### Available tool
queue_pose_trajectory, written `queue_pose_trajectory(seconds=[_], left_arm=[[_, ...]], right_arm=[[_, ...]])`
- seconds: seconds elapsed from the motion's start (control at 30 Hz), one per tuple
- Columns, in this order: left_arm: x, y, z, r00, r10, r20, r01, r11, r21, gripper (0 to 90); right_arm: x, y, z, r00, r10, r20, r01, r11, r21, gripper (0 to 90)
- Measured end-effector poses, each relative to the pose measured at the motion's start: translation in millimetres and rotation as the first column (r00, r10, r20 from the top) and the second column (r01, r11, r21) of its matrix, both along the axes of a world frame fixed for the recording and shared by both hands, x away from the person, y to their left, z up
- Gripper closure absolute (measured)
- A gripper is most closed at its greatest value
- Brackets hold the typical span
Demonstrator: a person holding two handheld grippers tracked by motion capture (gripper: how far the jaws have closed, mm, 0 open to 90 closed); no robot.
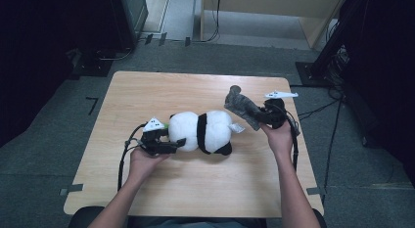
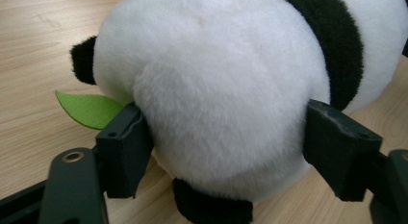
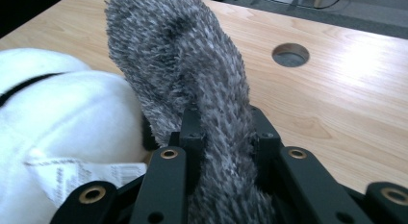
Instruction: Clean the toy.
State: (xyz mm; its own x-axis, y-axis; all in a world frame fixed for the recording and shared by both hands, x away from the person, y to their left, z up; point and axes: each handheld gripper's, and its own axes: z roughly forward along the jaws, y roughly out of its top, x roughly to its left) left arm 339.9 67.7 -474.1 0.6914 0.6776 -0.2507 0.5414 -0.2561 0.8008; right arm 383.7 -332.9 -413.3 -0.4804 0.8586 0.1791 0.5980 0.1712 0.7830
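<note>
— Two soft things in hand at once. First, round plush panda toy, white fur with black band and black ears [image 1: 204, 131], lying on its side near middle of light wooden table [image 1: 147, 91]. Second, fuzzy grey knitted sock [image 1: 241, 108], lifted above table just beside panda's right end.

— And left gripper [image 1: 172, 145]?

— Jaws standing wide, one each side of panda's white rounded end. In left gripper view both black pads [image 2: 126, 149] pressing into fur [image 2: 221, 113], so holding panda. Small green felt leaf [image 2: 89, 108] sticking out beside one pad, lying on wood. Black ear [image 2: 82, 60] above leaf.

— Right gripper [image 1: 258, 118]?

— Jaws narrow, clamped on grey sock. In right gripper view, sock [image 3: 192, 75] squeezed between two black fingers [image 3: 190, 130], free part rising up and away from jaws. In high view, sock tilted up toward far left from gripper, clear of tabletop.

— Touching panda?

— Cannot tell for sure. Very close, with white fur [image 3: 62, 118] directly beside sock. White sewn label with printed text [image 1: 237, 128] hanging from panda's end, near right gripper.

— Further out?

— Round cable hole [image 3: 290, 54] in table beyond sock. White three-pronged marker piece [image 1: 281, 95] over right gripper. Grey carpet floor [image 1: 49, 140] around table, black cables [image 1: 337, 120] on it at right, dark equipment at both sides.
</note>
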Motion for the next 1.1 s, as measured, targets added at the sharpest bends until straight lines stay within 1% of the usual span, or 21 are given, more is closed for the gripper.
queue_pose_trajectory(seconds=[0.1,0.17,0.27,0.4,0.43,0.47,0.5,0.57,0.63,0.7,0.87,1.0,1.07,1.1], left_arm=[[-1.1,0.4,0.6,1.0000,0.001,0.000,-0.001,1.0000,-0.005,25.9],[-2.3,0.7,1.0,1.0000,0.003,0.000,-0.003,1.0000,-0.006,28.3],[-3.6,1.2,-0.1,1.0000,0.005,0.007,-0.005,1.0000,-0.008,28.8],[-3.9,1.3,-1.1,0.9998,0.010,0.016,-0.009,0.9999,-0.014,29.3],[-4.3,1.2,-1.2,0.9997,0.013,0.021,-0.012,0.9999,-0.012,29.6],[-5.0,0.8,-1.3,0.9996,0.015,0.021,-0.015,0.9998,-0.012,29.7],[-6.0,0.3,-1.3,0.9996,0.017,0.024,-0.017,0.9998,-0.009,29.7],[-7.4,0.0,-1.2,0.9995,0.019,0.027,-0.019,0.9998,-0.005,29.9],[-7.6,0.0,-1.4,0.9993,0.021,0.030,-0.020,0.9998,-0.006,30.2],[-7.9,0.1,-2.0,0.9993,0.024,0.028,-0.024,0.9996,-0.014,30.5],[-9.5,-0.6,-3.0,0.9987,0.035,0.038,-0.034,0.9993,-0.016,30.4],[-8.9,-0.5,-3.8,0.9985,0.035,0.041,-0.034,0.9992,-0.022,30.5],[-8.3,-1.2,-3.5,0.9986,0.037,0.038,-0.036,0.9990,-0.026,30.6],[-7.9,-1.5,-3.1,0.9987,0.036,0.036,-0.036,0.9991,-0.023,30.7]], right_arm=[[-0.1,7.5,6.0,0.9999,0.016,0.001,-0.016,0.9999,0.000,74.1],[0.4,12.5,10.8,0.9995,0.030,0.011,-0.030,0.9995,-0.004,74.1],[-0.2,23.5,19.2,0.9980,0.057,0.028,-0.057,0.9984,-0.001,74.1],[0.0,37.4,24.9,0.9960,0.086,0.024,-0.086,0.9962,-0.018,74.2],[1.0,41.8,26.3,0.9949,0.097,0.025,-0.096,0.9949,-0.029,74.2],[1.9,45.1,27.4,0.9944,0.103,0.023,-0.102,0.9942,-0.034,74.2],[3.1,48.0,27.9,0.9931,0.113,0.031,-0.112,0.9931,-0.036,74.2],[6.5,52.8,29.4,0.9914,0.128,0.027,-0.127,0.9909,-0.045,74.2],[9.9,59.5,32.1,0.9897,0.141,0.024,-0.140,0.9888,-0.054,74.2],[12.6,65.9,34.6,0.9874,0.155,0.031,-0.153,0.9865,-0.059,74.2],[21.0,85.5,39.4,0.9788,0.202,0.033,-0.199,0.9769,-0.077,74.2],[27.8,106.2,41.2,0.9678,0.250,0.025,-0.247,0.9638,-0.100,74.2],[29.4,114.6,41.0,0.9615,0.273,0.028,-0.269,0.9575,-0.103,74.2],[30.1,119.3,40.8,0.9592,0.282,0.021,-0.278,0.9548,-0.104,74.2]])
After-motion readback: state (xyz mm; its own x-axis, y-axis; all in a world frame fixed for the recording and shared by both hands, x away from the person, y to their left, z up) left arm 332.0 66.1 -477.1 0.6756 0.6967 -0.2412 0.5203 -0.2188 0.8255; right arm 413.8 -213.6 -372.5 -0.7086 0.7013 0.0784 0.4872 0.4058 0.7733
